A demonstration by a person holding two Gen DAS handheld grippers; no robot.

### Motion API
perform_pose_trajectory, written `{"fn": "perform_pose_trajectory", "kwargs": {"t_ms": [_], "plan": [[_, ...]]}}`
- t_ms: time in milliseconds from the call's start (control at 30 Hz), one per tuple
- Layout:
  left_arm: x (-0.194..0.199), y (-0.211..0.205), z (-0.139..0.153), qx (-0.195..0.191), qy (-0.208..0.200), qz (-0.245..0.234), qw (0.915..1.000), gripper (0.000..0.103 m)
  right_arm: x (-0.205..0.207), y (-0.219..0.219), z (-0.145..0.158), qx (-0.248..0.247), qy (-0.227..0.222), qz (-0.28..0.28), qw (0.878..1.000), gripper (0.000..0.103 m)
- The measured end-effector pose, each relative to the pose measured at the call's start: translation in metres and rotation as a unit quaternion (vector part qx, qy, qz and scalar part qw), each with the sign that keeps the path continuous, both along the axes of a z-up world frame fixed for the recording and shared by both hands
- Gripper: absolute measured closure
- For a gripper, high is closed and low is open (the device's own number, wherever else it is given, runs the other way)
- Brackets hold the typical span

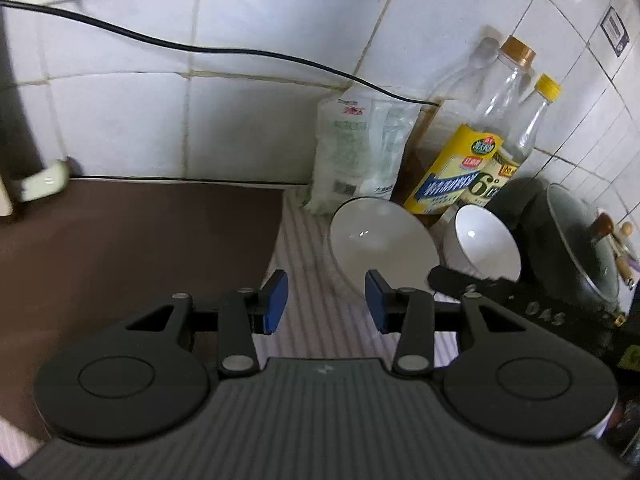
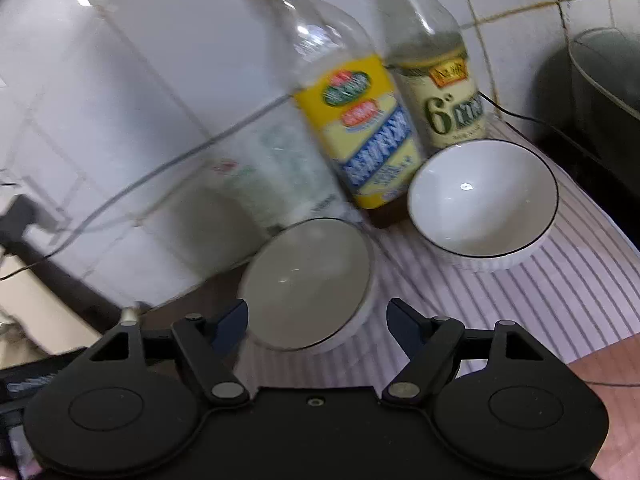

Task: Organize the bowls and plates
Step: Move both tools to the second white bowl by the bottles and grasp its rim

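- In the left wrist view our left claw (image 1: 326, 304) stands partly spread, blue pads (image 1: 276, 300) apart with nothing between them, over the striped mat (image 1: 308, 280).
- Just beyond its right pad, at about 1 o'clock, we see the nearer white bowl (image 1: 380, 240), upright on the mat with a thin dark rim.
- A second white bowl (image 1: 486, 244) sits further toward 2 o'clock, close beside the first; whether they touch we cannot tell.
- A black part, seemingly of the other claw, crosses in front of that second bowl's lower edge.
- Behind the bowls, at 12 to 1 o'clock, stand a clear plastic bag (image 1: 360, 152), a yellow-labelled bottle (image 1: 460, 168) and a smaller yellow-capped bottle (image 1: 528, 128), against the white tiled wall (image 1: 260, 80).
- A dark lidded pot (image 1: 576, 240) is at 3 o'clock; bare brown table (image 1: 140, 240) lies at 9 o'clock.
- A black cable (image 1: 200, 46) runs across the wall.
- In the right wrist view, which is blurred, our right claw (image 2: 316, 320) is spread wide and grips nothing.
- The nearer bowl (image 2: 308, 280) lies just ahead at 12 o'clock, its near edge reaching between the pads without clear contact.
- The other bowl (image 2: 480, 200) sits at 1 o'clock on the mat (image 2: 540, 300), apart from the first.
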State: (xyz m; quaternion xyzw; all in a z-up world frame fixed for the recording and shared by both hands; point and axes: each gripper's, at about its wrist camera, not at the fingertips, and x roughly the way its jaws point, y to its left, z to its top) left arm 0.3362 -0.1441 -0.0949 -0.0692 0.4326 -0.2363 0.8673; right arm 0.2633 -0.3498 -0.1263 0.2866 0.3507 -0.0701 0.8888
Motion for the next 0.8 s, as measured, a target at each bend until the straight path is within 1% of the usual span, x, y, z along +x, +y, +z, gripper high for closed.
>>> {"fn": "perform_pose_trajectory", "kwargs": {"t_ms": [67,100,133,233,367,400,433,467,500,567,600,700,800], "plan": [[0.008,-0.010,-0.007,-0.001,0.006,-0.007,1.0000,0.061,0.008,-0.006,-0.008,0.016,0.014,-0.004,1.000,0.034],[0.012,-0.016,-0.011,0.000,0.006,-0.012,0.9999,0.061,0.011,-0.009,-0.011,0.020,0.023,-0.007,1.000,0.046],[0.015,-0.022,-0.015,0.004,0.006,-0.017,0.9998,0.061,0.014,-0.010,-0.014,0.018,0.030,-0.006,0.999,0.054],[0.022,-0.037,-0.029,0.014,0.016,-0.023,0.9995,0.061,0.019,-0.014,-0.019,0.015,0.036,-0.013,0.999,0.057],[0.030,-0.050,-0.041,0.039,0.012,-0.016,0.9991,0.061,0.029,-0.022,-0.028,0.015,0.050,-0.021,0.998,0.062],[0.033,-0.051,-0.044,0.048,0.012,-0.010,0.9987,0.061,0.031,-0.023,-0.029,0.015,0.051,-0.021,0.998,0.066],[0.035,-0.052,-0.046,0.051,0.011,-0.009,0.9986,0.061,0.033,-0.024,-0.031,0.014,0.051,-0.020,0.998,0.076],[0.038,-0.053,-0.048,0.052,0.014,-0.008,0.9985,0.061,0.034,-0.025,-0.033,0.013,0.052,-0.019,0.998,0.081],[0.041,-0.054,-0.051,0.053,0.017,-0.006,0.9984,0.063,0.036,-0.026,-0.034,0.016,0.051,-0.016,0.998,0.086],[0.044,-0.052,-0.057,0.057,0.028,-0.001,0.9980,0.069,0.037,-0.026,-0.035,0.015,0.048,-0.015,0.999,0.086],[0.044,-0.052,-0.059,0.051,0.035,-0.006,0.9980,0.076,0.039,-0.025,-0.035,0.010,0.046,-0.011,0.999,0.087],[0.041,-0.052,-0.061,0.043,0.044,-0.018,0.9979,0.087,0.041,-0.022,-0.034,-0.006,0.043,-0.001,0.999,0.088],[0.038,-0.056,-0.060,0.048,0.040,-0.014,0.9980,0.088,0.045,-0.021,-0.036,-0.012,0.048,-0.002,0.999,0.088]]}}
